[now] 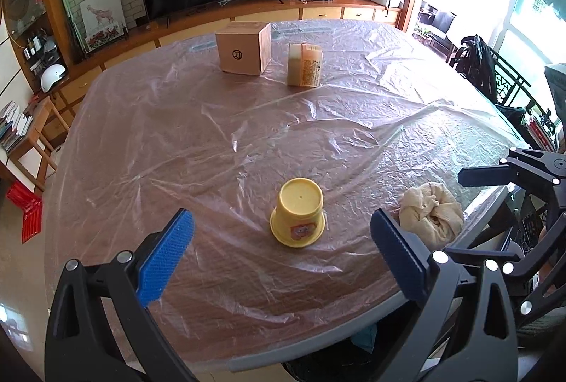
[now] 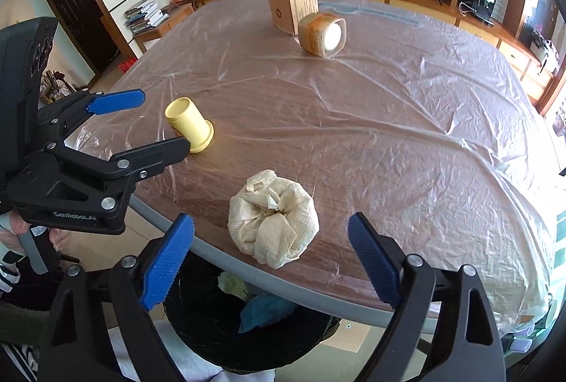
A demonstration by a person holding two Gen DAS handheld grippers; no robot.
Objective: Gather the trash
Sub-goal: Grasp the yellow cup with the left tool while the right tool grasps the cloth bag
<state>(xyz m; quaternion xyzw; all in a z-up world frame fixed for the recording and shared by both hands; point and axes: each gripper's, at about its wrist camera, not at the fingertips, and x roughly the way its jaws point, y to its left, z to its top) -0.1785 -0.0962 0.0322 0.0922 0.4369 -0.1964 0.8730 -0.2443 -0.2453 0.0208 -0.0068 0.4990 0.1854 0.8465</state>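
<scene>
While both grippers [image 1: 283, 254] [image 2: 270, 254] gape empty, crumpled tissue [image 2: 274, 223], yellow cup [image 1: 299, 212], boxes [image 1: 244, 47] beyond.

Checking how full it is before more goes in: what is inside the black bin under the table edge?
The black bin holds a blue crumpled piece and a pale green scrap. The table edge and the right gripper cover part of it; its bottom is too dark to read.
</scene>
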